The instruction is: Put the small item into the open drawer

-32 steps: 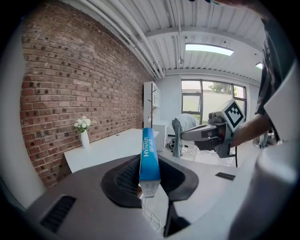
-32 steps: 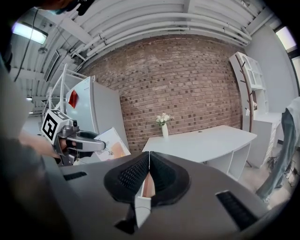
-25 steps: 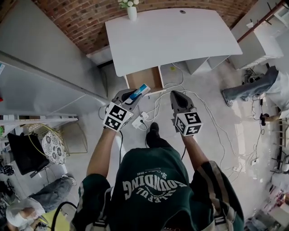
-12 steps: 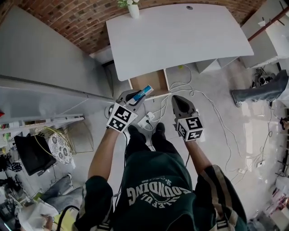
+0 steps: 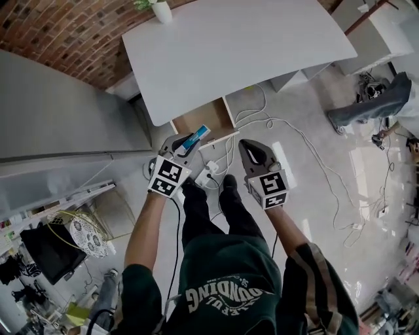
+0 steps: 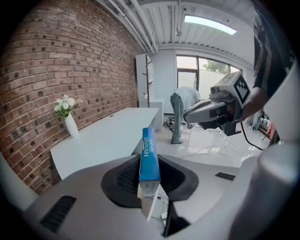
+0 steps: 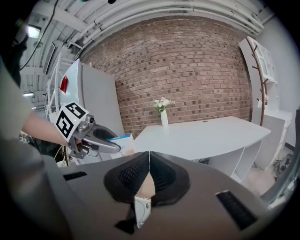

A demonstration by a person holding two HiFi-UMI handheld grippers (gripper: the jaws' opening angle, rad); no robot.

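A small blue and white box (image 5: 196,137) is pinched between the jaws of my left gripper (image 5: 186,142), with its far end reaching the front edge of the open wooden drawer (image 5: 198,118) under the white desk (image 5: 242,46). In the left gripper view the box (image 6: 149,154) stands on edge between the black pads (image 6: 123,178). My right gripper (image 5: 248,146) hangs to the right of the drawer, shut and empty. Its pads (image 7: 161,174) meet in the right gripper view, which also shows the left gripper (image 7: 96,139) with the box (image 7: 120,142).
A white vase with flowers (image 5: 159,9) stands at the desk's far left corner. White cables and a power strip (image 5: 211,171) lie on the floor below the drawer. A grey cabinet (image 5: 59,111) is to the left. Another person bends over (image 6: 180,112) beyond the desk.
The person has stepped closer to the desk, both legs now showing under the grippers. The box stays gripped and its tip now reaches the drawer's front. The right gripper stays shut.
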